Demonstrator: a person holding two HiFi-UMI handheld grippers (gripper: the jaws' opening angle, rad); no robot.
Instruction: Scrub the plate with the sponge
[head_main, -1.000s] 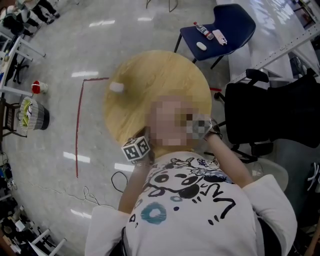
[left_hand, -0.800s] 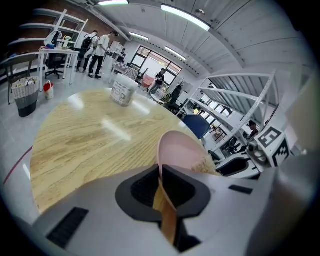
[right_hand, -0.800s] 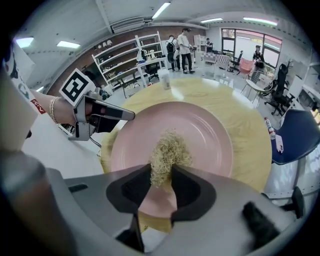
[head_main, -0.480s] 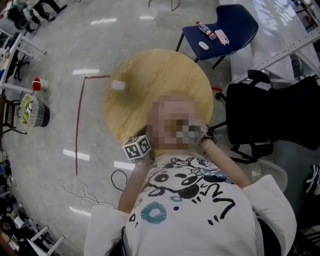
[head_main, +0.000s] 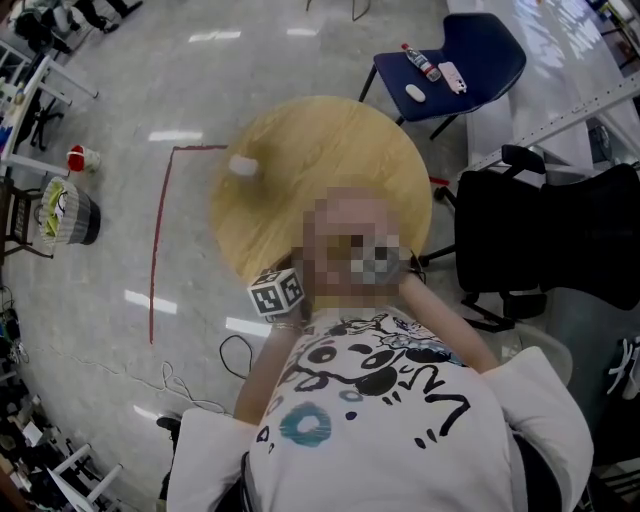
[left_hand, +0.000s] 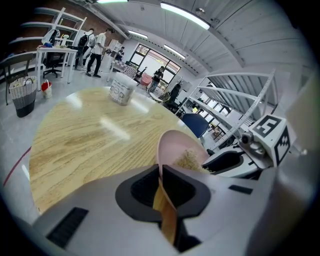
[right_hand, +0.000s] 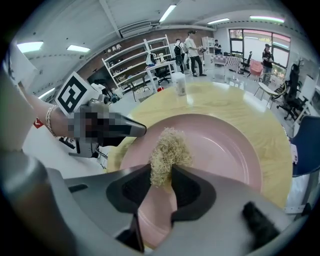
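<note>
- Two grips carry everything here. The left gripper (left_hand: 161, 172) has its fingers clamped on the rim of the round pink plate (left_hand: 175, 147), which stands tilted on edge over the near edge of the round wooden counter (left_hand: 90, 135). We cannot tell whether its lower rim touches the wood.
- The right gripper (right_hand: 162, 177) has its fingers pinched on the wiry tan sponge (right_hand: 167, 147), and the free tuft of the sponge lies against the plate's face, close to the rim on the left gripper's side.
- One risk, as we judge it, is the plate pivoting. It is held at a single point on a thin rim, so a hard sideways scrub could lever it round in the fingers or pull it free, and it would drop onto the near edge or off it.
- Another is the sponge. Only its lower end sits between the fingers, so drag on the plate could work it out of the pinch.
- A third is contact between the two tools. They are close together at the plate's rim, so a long stroke toward the left gripper could knock them together and jolt its hold.
- Little else is in danger. The small white cup (right_hand: 179, 83) stands well apart, toward the counter's far edge.
</note>
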